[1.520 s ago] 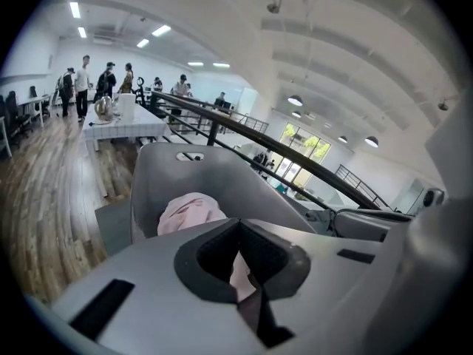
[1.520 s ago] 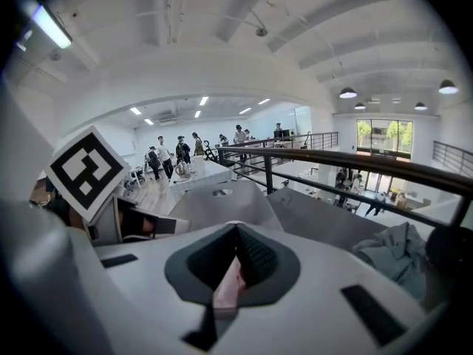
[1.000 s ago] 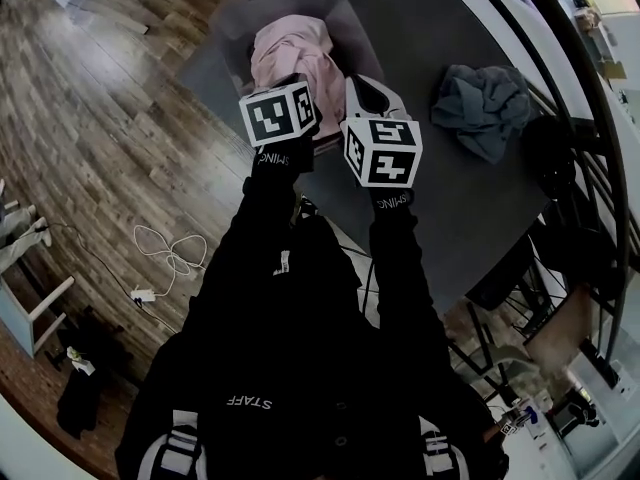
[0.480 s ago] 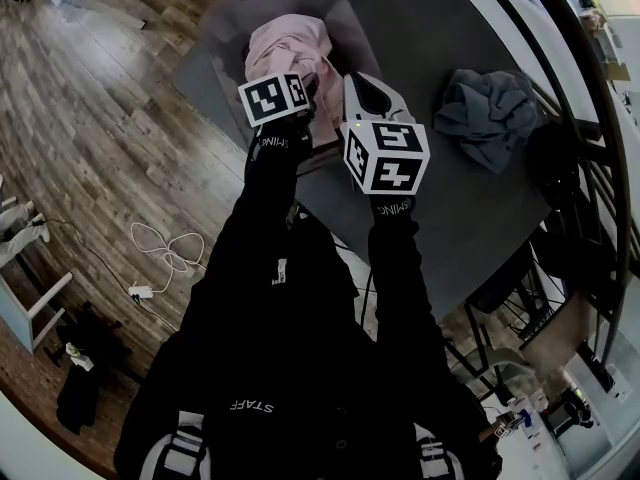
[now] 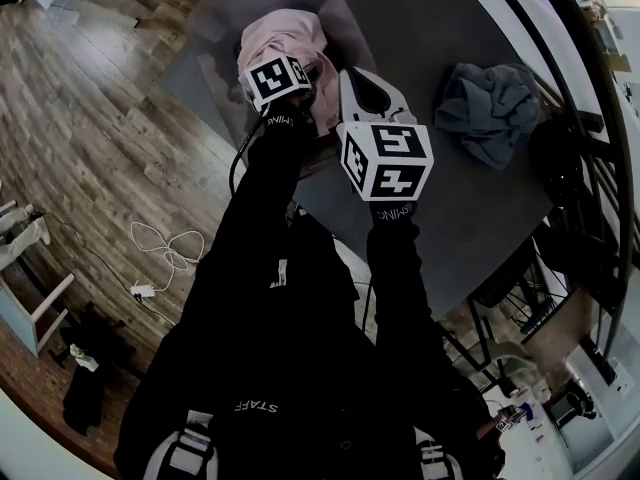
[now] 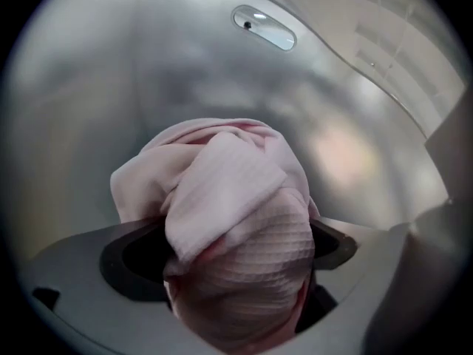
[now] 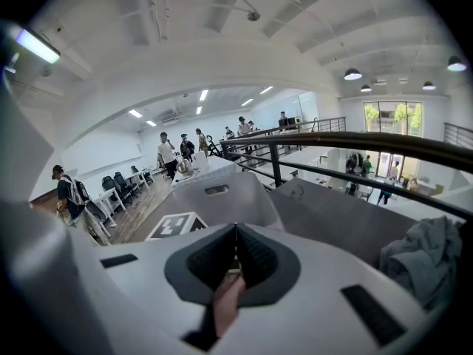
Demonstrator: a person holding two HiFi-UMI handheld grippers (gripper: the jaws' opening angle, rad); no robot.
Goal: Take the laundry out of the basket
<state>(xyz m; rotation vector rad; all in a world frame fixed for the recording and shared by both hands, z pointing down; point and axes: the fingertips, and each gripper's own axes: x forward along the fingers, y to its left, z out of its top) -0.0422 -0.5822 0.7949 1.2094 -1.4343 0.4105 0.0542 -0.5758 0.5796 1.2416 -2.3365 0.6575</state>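
Observation:
A pink waffle-weave cloth (image 5: 280, 38) lies bunched in the grey laundry basket (image 5: 215, 28) at the table's far left end. My left gripper (image 5: 298, 68) reaches down into the basket. In the left gripper view its jaws are opening and stand wide apart, with the pink cloth (image 6: 236, 220) bulging up between them. My right gripper (image 5: 362, 80) hovers over the table beside the basket. Its pads (image 7: 235, 254) meet with no cloth in them; a pinkish strip shows behind them, and I cannot tell what it is.
A crumpled grey-blue garment (image 5: 490, 108) lies on the dark table (image 5: 430, 198) to the right. A black railing (image 7: 355, 143) runs past the table's far side. White cable lies on the wood floor (image 5: 165, 253) at the left. People stand far off.
My left gripper has pushed forward and deeper into the basket, onto the pink cloth. The right gripper has stayed almost in place beside the basket.

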